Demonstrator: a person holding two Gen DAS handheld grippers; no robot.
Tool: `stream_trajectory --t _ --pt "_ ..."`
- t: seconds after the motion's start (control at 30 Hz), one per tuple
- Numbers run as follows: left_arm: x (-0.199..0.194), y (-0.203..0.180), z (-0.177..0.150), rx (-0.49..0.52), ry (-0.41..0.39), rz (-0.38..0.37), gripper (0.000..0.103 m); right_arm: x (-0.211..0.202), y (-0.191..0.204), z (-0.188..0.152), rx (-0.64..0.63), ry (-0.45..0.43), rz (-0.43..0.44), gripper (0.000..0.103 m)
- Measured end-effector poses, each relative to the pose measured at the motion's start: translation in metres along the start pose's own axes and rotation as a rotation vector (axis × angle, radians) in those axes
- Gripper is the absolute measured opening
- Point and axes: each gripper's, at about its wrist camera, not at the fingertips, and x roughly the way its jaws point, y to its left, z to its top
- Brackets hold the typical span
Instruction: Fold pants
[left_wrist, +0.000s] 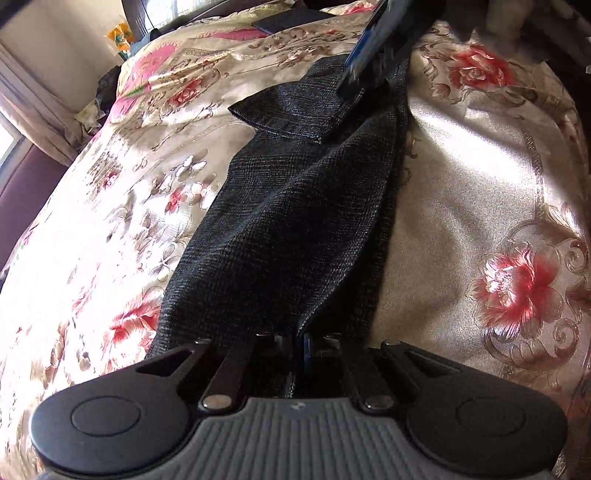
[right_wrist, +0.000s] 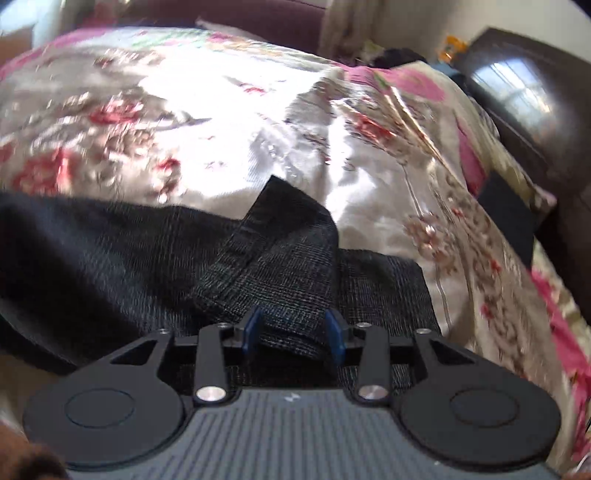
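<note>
Left gripper (left_wrist: 297, 345) sits nearest in the left wrist view, jaws together and clamped on the near end of the dark pants (left_wrist: 295, 221). From there the pants run away across the floral bedspread (left_wrist: 461, 206), with one cuff folded back at the far end. Right gripper (left_wrist: 373, 55) hangs over that far end. Right wrist view, blurred: right gripper (right_wrist: 295, 332) has jaws apart, blue pads (right_wrist: 334, 328) straddling a pants (right_wrist: 273, 266) fold without pressing it, bedspread (right_wrist: 221, 122) beyond.
</note>
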Motion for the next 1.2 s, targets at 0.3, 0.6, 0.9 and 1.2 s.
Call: stream_trajectory --t 0.3,0.6,0.9,1.2 --pt "-0.001 0.002 -0.001 0.012 -0.016 -0.020 0.021 -0.011 0.007 -0.020 -0.143 -0.049 0.078 0.042" --pt "0.001 0.004 0.001 0.003 -0.019 -0.032 0.021 0.011 0.020 -0.009 -0.136 -0.090 0.020 0.008" --pt "-0.001 0.008 0.009 -0.024 -0.034 -0.067 0.022 -0.014 -0.124 -0.037 0.737 -0.020 0.044 0.002" --pt "0.004 0.003 0.013 -0.018 -0.042 -0.064 0.023 0.020 -0.169 -0.093 1.199 0.090 0.158 0.004"
